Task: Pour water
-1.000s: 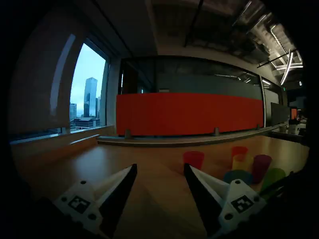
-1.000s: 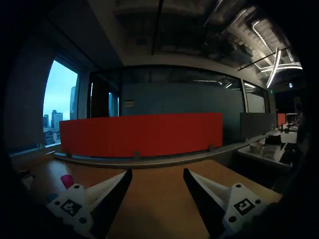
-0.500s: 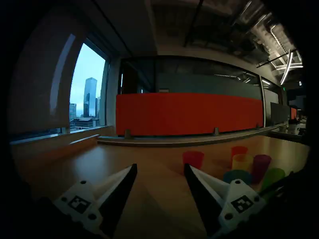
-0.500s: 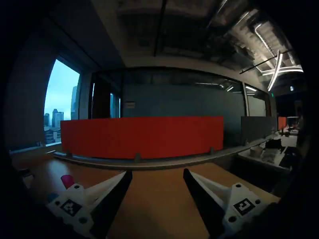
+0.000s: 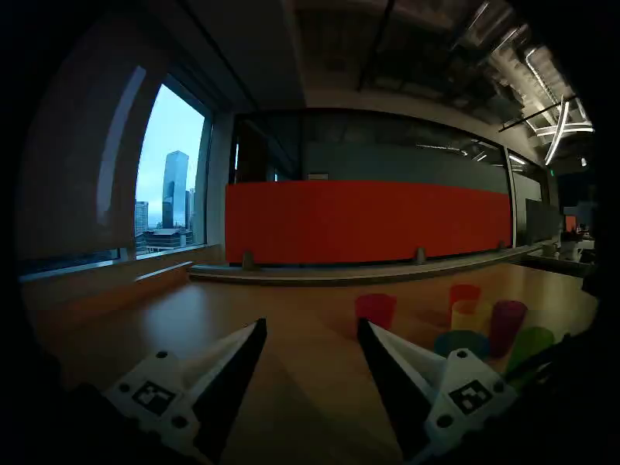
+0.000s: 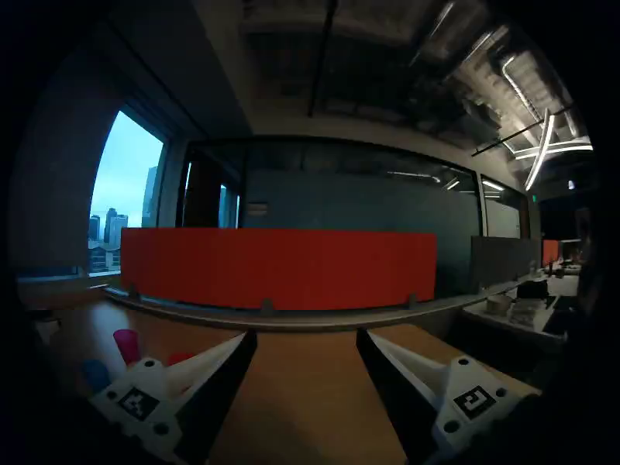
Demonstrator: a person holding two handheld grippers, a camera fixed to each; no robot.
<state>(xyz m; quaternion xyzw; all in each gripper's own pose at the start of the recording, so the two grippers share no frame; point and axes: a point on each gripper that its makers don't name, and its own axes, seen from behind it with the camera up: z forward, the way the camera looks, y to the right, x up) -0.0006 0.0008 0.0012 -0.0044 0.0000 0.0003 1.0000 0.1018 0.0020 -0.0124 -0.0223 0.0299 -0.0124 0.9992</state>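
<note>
Left gripper (image 5: 311,325): jaws apart, empty. Cups (image 5: 470,315): clustered on table (image 5: 232,306), ahead-right; water content not discernible. Right gripper (image 6: 304,337): jaws apart, empty. Advised: approach low, straddle one cup mid-wall, keep it upright.

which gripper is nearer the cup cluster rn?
Left, most likely. The left gripper has the cup cluster just ahead, right of its fingertips. From the right gripper it looks smaller, off to the far left.
</note>
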